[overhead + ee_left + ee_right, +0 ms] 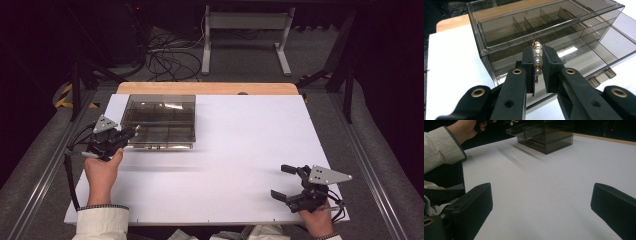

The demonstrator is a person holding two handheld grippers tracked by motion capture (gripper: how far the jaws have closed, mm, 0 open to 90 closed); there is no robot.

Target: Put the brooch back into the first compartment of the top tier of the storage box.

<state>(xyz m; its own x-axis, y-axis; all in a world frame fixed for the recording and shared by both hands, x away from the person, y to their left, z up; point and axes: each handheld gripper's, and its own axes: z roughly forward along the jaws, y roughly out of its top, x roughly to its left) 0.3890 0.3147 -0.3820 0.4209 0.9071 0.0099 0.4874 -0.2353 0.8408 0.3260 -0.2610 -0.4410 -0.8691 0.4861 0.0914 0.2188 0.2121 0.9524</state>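
Over on the left, the left gripper (131,133) is clamped tight on a small pearl-and-gold ornament (538,60), a short string of pale beads on a gilt pin, pinched upright between the two black jaws so its top pokes just clear of them. That grip looks deliberate: held by its sides, the piece can be slid endways into a slot. And the slot is right there, because the gripper sits at the left front corner of the smoky clear organiser box (159,120), nose up against its wall, with the divided compartments (564,27) showing through the plastic. The ornament is just beside the box, not yet inside any compartment as far as I can tell. Moving across the white table (240,150), bare in the middle, we reach the right gripper (287,182) down at the near right corner, well apart from the box, jaws spread wide with nothing between them, parked low over the surface, probably waiting its turn to steady the box.
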